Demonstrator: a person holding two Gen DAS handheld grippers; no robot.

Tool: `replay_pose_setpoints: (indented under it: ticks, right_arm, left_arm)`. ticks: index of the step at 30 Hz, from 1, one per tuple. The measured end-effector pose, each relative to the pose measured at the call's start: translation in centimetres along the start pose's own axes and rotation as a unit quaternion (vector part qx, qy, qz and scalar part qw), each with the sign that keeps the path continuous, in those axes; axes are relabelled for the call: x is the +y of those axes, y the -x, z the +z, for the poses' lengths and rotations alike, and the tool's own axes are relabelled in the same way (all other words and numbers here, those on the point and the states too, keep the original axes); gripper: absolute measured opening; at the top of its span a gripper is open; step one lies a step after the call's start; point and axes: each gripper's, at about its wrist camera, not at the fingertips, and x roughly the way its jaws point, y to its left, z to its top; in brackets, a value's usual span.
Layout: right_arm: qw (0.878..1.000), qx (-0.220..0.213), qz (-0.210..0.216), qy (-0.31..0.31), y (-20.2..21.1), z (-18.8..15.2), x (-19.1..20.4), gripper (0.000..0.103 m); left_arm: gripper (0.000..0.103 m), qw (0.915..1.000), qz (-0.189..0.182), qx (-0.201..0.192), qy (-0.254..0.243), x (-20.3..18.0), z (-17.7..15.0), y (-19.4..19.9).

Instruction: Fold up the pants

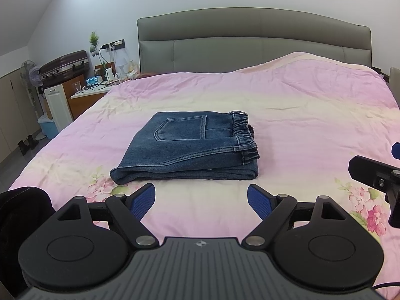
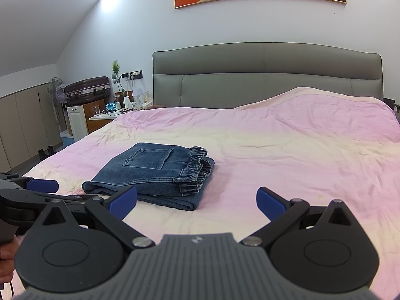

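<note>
1. Bed (image 1: 312, 105): pink floral cover, grey headboard (image 1: 250, 35) at far end.
2. Pants (image 1: 190, 147): blue denim, folded into a compact stack, lying mid-bed, elastic waistband to the right.
3. Left gripper (image 1: 201, 201): fingers spread wide, empty, just near of the pants.
4. Right gripper (image 2: 197, 201): fingers spread wide, empty, right of the left gripper.
</note>
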Motion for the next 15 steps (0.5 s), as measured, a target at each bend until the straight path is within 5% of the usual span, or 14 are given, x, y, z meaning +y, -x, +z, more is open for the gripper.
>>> replay_pose_setpoints:
  ticks: [15]
  right_arm:
    - [1.000, -0.004, 0.001, 0.002, 0.30, -0.04, 0.00, 0.098]
  left_arm:
    - [0.097, 1.0000, -0.007, -0.006, -0.004, -0.22, 0.30, 0.14]
